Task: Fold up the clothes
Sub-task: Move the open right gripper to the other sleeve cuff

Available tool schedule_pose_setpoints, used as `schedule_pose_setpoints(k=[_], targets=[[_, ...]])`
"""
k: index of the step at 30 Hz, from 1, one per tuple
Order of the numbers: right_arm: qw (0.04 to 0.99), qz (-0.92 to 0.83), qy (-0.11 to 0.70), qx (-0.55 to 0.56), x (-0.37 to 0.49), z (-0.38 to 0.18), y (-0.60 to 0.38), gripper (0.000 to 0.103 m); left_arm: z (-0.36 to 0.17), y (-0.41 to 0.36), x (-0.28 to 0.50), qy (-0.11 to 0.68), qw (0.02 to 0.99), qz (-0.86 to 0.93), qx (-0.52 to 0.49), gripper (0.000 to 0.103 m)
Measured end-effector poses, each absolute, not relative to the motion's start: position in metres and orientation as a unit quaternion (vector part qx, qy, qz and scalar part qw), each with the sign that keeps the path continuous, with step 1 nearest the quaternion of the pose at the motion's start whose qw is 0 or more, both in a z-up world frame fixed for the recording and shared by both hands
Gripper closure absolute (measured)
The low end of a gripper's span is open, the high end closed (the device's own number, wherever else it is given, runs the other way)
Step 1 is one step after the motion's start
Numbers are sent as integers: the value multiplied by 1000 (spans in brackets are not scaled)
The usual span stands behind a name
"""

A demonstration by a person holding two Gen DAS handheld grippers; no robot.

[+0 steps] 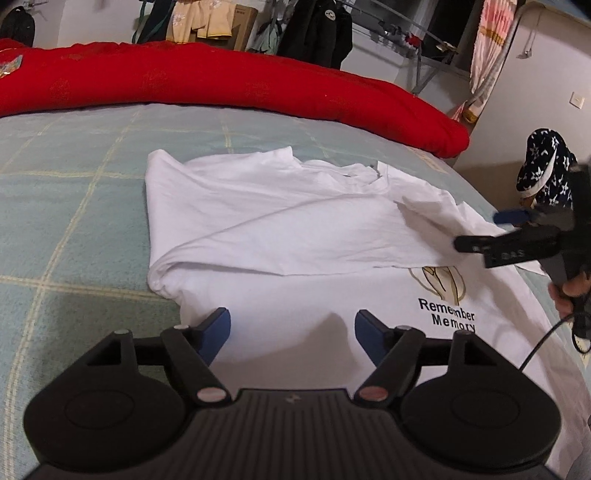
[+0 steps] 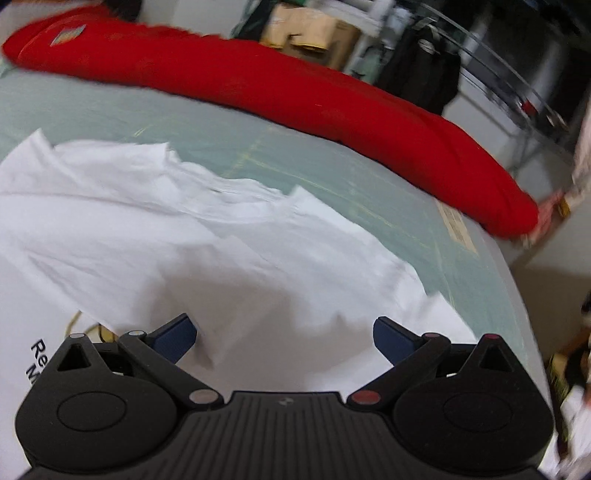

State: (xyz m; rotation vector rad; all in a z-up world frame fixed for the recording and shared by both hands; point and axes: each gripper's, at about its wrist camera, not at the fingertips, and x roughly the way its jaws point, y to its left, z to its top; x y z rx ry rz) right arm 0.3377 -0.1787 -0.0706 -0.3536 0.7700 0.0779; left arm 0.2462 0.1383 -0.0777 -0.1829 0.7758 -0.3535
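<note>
The left gripper (image 1: 293, 332) tilts downward at the bottom centre of its view, blue fingers spread wide with nothing between them, above the near edge of the white T-shirt (image 1: 280, 221). The right gripper (image 2: 284, 336), likewise angled down and wide open and empty, hangs over the shirt's right part; in the left view it enters from the right edge, a hand (image 1: 569, 291) on its grip. The shirt lies partly folded across the frame's centre, its "Remember Memory" print (image 1: 447, 317) lower right. It rests on a pale green checked bedsheet (image 1: 74, 206). A red quilt (image 1: 221, 81) lies rolled along the far side, and clothes (image 1: 314, 33) hang behind.
</note>
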Motion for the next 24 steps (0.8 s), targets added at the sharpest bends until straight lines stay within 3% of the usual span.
schedule_pose_setpoints(k=[8, 15, 20, 24], targets=[[918, 54, 390, -49, 315, -74, -232, 0, -77, 137, 248, 377, 906, -169, -89, 28], [893, 122, 396, 175, 312, -79, -277, 0, -77, 134, 246, 379, 907, -167, -80, 28], [798, 186, 401, 410, 310, -112, -314, 0, -77, 131, 247, 379, 907, -167, -73, 24], [788, 182, 384, 445, 318, -122, -316, 0, -78, 131, 247, 379, 907, -166, -74, 24]])
